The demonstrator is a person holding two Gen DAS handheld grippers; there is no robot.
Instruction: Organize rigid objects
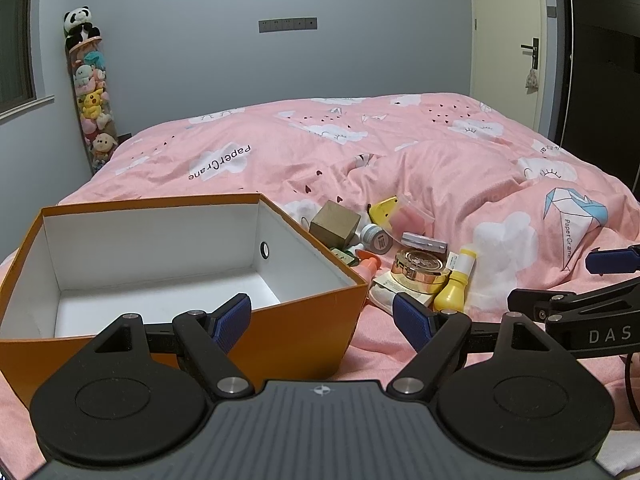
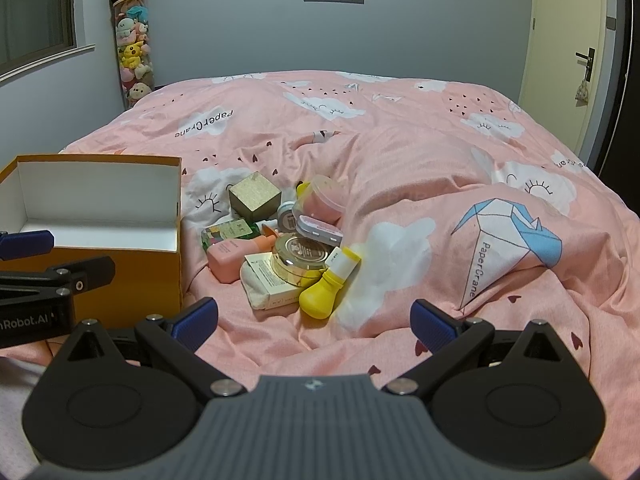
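Note:
An orange box (image 1: 312, 320) (image 2: 132, 268) with a white, empty inside stands on the pink bed, left of a pile of small items. In the pile lie a yellow bottle (image 2: 326, 290) (image 1: 456, 286), a gold round compact (image 2: 300, 258) (image 1: 420, 270), a pink bottle (image 2: 230, 256), a brown cube box (image 2: 254, 196) (image 1: 334, 226), a pink jar (image 2: 322, 196) and a grey tin (image 2: 320, 230). My left gripper (image 1: 322, 322) is open over the box's near right corner. My right gripper (image 2: 316, 322) is open, just short of the yellow bottle. Neither holds anything.
The pink quilt (image 2: 440, 152) is rumpled, with a raised fold right of the pile. A tall clear tube of plush toys (image 2: 134, 48) stands in the far left corner, a door (image 2: 568, 60) at the far right. A window (image 1: 16, 36) is on the left wall.

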